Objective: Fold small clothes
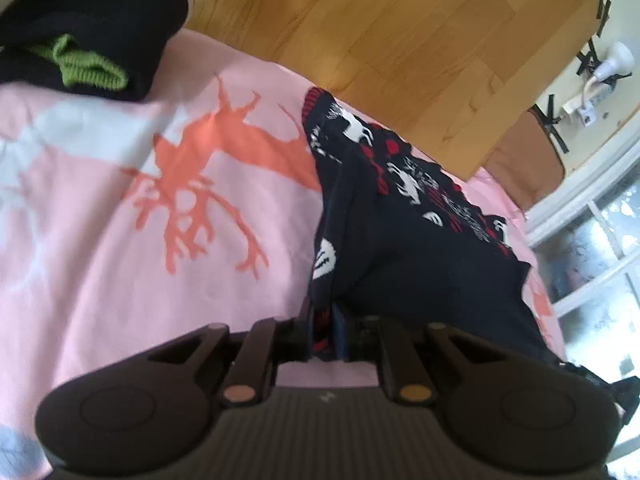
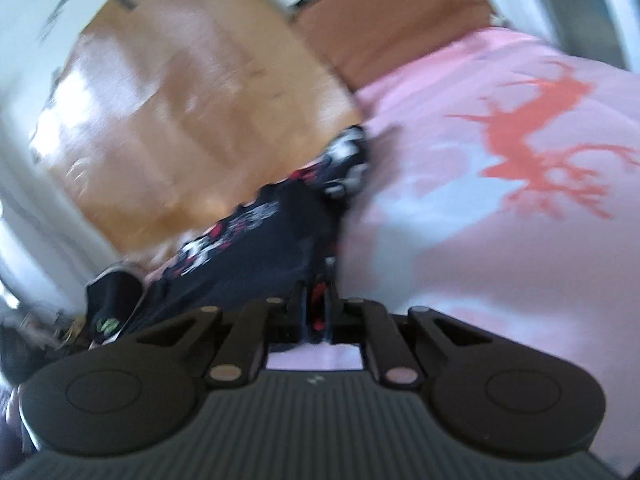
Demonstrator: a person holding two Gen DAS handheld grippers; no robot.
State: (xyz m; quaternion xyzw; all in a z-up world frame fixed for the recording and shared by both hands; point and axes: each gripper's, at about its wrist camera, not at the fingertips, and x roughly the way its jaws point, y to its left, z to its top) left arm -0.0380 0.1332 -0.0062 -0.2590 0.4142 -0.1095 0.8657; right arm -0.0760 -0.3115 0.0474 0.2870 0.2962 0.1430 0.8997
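A small dark navy garment with white reindeer and red trim (image 1: 404, 216) lies on a pink bedspread (image 1: 100, 240), stretching away from me toward the bed's edge. My left gripper (image 1: 326, 332) is shut on its near edge, with red-patterned fabric pinched between the jaws. In the blurred right wrist view the same garment (image 2: 256, 248) runs to the left along the bed's edge, and my right gripper (image 2: 316, 312) is shut on another edge of it, red fabric showing between the jaws.
A folded black garment with a green cuff (image 1: 92, 40) lies at the far left of the bed. Beyond the bed's edge is wooden floor (image 1: 380, 32). A window (image 1: 600, 248) and a wall socket with a plug (image 1: 600, 76) are at the right. The bedspread (image 2: 500, 260) has orange deer prints.
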